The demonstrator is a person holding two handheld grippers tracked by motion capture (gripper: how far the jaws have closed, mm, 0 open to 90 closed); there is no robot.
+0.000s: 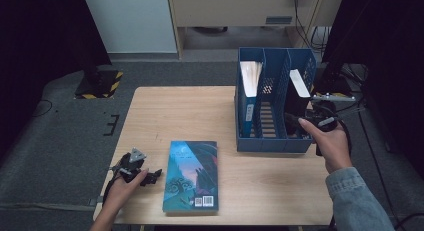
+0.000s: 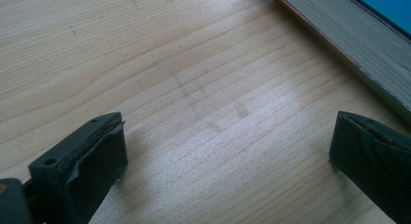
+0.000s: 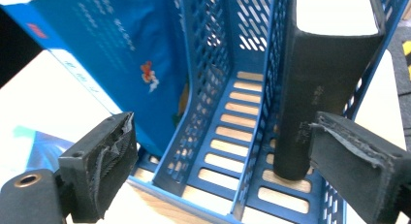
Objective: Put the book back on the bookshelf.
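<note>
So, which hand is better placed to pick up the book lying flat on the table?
Left, probably. The left claw rests open right beside the flat book; the right claw is at the blue file rack.

Black book (image 1: 295, 103) in blue rack (image 1: 274, 141), right tongs (image 1: 312, 113) near

You can read no text here. The teal book (image 1: 191, 176) on the counter (image 1: 165, 111) carries a barcode label, too small to read. Print on the blue book (image 3: 111, 64) and the black book's (image 3: 320, 93) spine stays illegible.

Black book's (image 3: 317, 83) spine lettering too blurred to read.
</note>
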